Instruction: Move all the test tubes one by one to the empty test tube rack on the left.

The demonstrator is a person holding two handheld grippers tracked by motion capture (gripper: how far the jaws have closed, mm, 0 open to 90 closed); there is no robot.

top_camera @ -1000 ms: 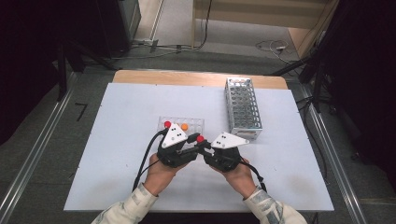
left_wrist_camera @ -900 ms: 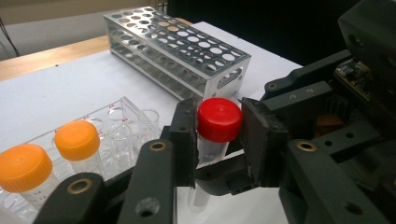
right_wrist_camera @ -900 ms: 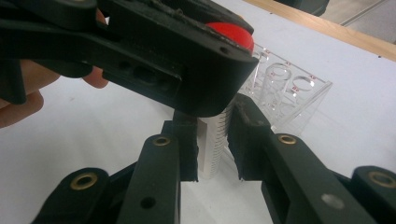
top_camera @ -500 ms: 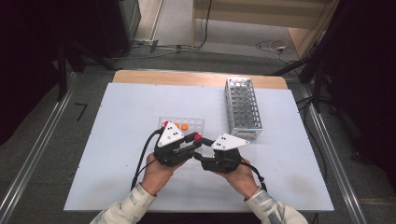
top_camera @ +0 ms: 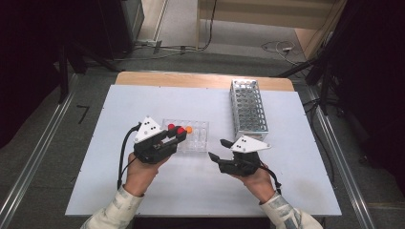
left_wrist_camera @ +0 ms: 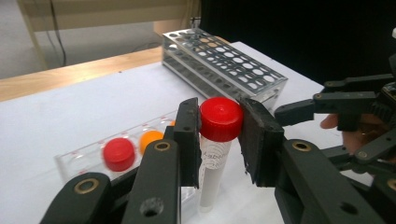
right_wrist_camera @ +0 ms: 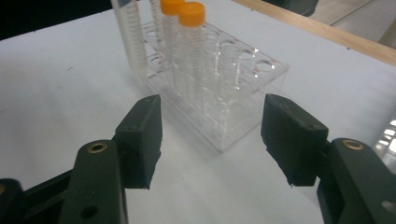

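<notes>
Holding a red-capped tube [left_wrist_camera: 215,140] by its cap, the left gripper [left_wrist_camera: 219,126] has it pinched between both pads, upright, its foot just above or at the white table [top_camera: 143,100] beside the clear rack [top_camera: 197,138]; the right gripper [right_wrist_camera: 212,135] is spread with nothing between its jaws, which have just been opening; it hangs near the clear rack's end, apart from the tube.

Judged from this, the step in hand is carrying the tube clear of the clear rack, perhaps toward the metal rack [top_camera: 248,109] at the far right; that goal is a guess.

To do it well:
- keep the squeeze steady; the grip sits on the cap alone, so the long body can swing; move slowly and hold the tube plumb;
- lift until the foot clears the clear rack's top edge before going sideways; another red cap [left_wrist_camera: 119,154] and an orange cap [left_wrist_camera: 152,140] stand close behind, and a knock could tip them;
- keep the right gripper out of the path, or bring it to the tube's lower body to steady it if a handover is meant;
- if the metal rack is the target, line the foot over one hole, lower straight, and loosen the pads only once the tube stands by itself;
- whether the cap is screwed tight I cannot tell; a loose cap could let the body drop, so avoid jerks.
</notes>
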